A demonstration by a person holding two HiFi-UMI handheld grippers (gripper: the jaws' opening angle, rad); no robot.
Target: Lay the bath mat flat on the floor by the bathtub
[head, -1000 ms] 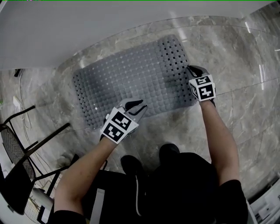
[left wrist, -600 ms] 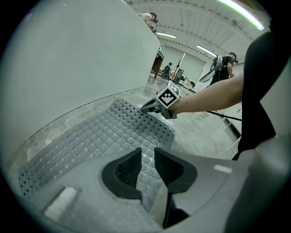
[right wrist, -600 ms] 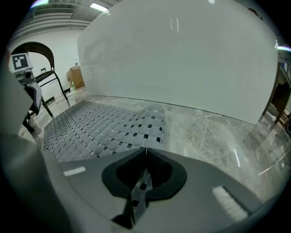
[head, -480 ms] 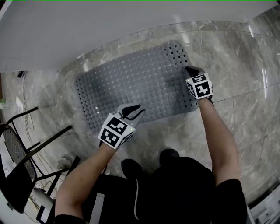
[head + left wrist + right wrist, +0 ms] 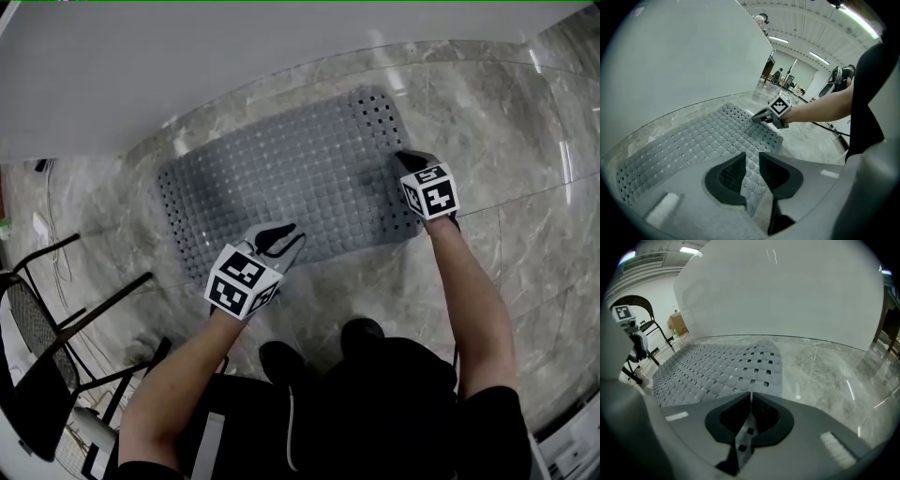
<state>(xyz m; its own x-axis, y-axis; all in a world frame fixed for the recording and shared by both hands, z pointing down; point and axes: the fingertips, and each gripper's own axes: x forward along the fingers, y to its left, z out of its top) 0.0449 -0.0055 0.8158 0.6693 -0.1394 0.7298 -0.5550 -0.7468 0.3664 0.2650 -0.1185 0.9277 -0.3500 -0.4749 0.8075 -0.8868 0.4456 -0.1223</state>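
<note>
Grey marble floor [image 5: 534, 234] is spreading out below me, and the white wall of the bathtub [image 5: 206, 66] is running along its far side. At the far left a black chair [image 5: 42, 366] is standing on the floor, well apart from the work, and thin cables [image 5: 49, 220] are lying beyond it.

Next to the right, my left gripper [image 5: 281, 242] is pointing steeply down at the near long edge of the bath mat [image 5: 291, 169]. Its jaws are standing narrow and are pinching this knobbed edge, which is filling the gap between the two dark pads. The cube [image 5: 239, 279] on this gripper is carrying black-and-white square marker patterns, not words.

The bath mat is lying on the floor just beside the bathtub, with its long side running along the tub wall, and it is looking almost flat. It is grey and covered with round knobs, with square holes toward its right end.

At the right, my right gripper [image 5: 405, 161] is gripping the mat at its right short end. Its jaws are almost together, and a thin strip of the holed edge is passing between them, a little raised from the floor. The cube on this gripper is showing the same kind of square markers.
</note>
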